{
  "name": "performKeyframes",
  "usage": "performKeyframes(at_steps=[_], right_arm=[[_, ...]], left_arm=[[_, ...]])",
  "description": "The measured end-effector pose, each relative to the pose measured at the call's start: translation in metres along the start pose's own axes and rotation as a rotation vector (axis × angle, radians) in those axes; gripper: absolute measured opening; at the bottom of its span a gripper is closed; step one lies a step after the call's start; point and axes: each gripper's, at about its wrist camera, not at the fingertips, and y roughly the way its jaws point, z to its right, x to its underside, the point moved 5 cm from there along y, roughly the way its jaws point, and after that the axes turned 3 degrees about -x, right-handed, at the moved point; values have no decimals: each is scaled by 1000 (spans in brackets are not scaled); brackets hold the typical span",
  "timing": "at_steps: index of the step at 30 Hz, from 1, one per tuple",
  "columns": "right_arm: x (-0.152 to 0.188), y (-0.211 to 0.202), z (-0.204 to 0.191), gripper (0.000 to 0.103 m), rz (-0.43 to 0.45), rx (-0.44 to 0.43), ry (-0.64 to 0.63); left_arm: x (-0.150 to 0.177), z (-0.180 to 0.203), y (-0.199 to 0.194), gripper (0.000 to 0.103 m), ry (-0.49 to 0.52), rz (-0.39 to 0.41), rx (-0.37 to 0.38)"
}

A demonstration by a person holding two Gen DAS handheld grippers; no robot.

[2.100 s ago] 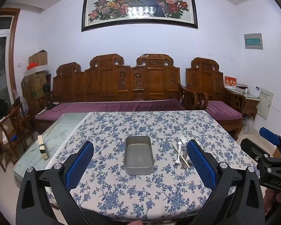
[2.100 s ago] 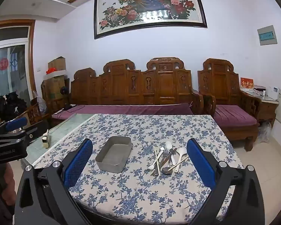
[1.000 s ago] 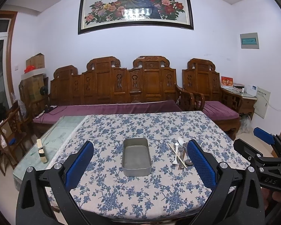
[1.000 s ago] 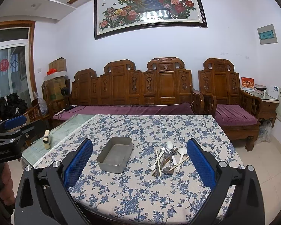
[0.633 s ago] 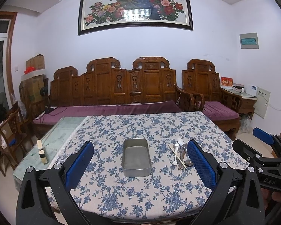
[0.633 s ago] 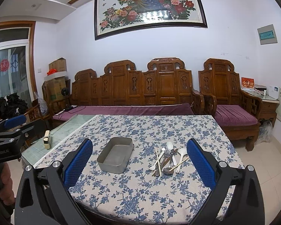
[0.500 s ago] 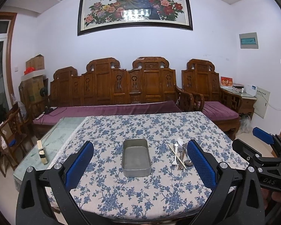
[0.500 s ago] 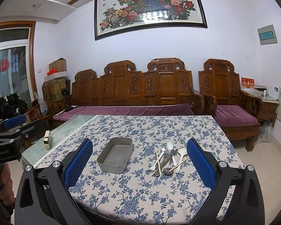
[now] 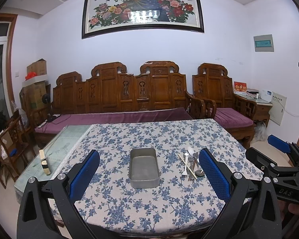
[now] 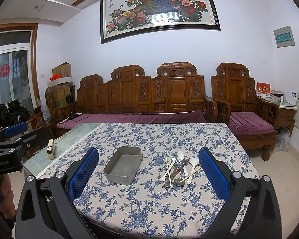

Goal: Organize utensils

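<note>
An empty grey metal tray (image 9: pixel 144 167) (image 10: pixel 123 165) rests near the middle of the floral tablecloth (image 9: pixel 149 135) (image 10: pixel 161 137). To its right lies a loose pile of utensils (image 9: pixel 191 164) (image 10: pixel 178 168): spoons, a fork and chopsticks, overlapping. My left gripper (image 9: pixel 148 174) hovers open before the table's near edge, nothing between its blue pads. My right gripper (image 10: pixel 148 174) is open too, held back from the table and empty. Each gripper also shows at the edge of the other's view.
A bare glass strip of the table (image 9: pixel 57 151) at the left carries a small upright block (image 9: pixel 44 164) (image 10: pixel 50 149). A carved wooden sofa (image 9: pixel 129 99) and armchair (image 9: pixel 223 107) stand behind the table. Boxes (image 9: pixel 36 79) are stacked at the far left.
Both views have drifted slightly, pulling back a little from the table. The tray and utensils have not moved, and both grippers stay open.
</note>
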Motion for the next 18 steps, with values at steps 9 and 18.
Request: performKeyframes(at_steps=[9,18], right_arm=[[-2,-2,-1,101,0,-1,1],[-2,-2,-1,101,2,-1,0]], left_arm=[[0,2,0,97,1,0,1],[0,3,-1,97,2,-1,3]])
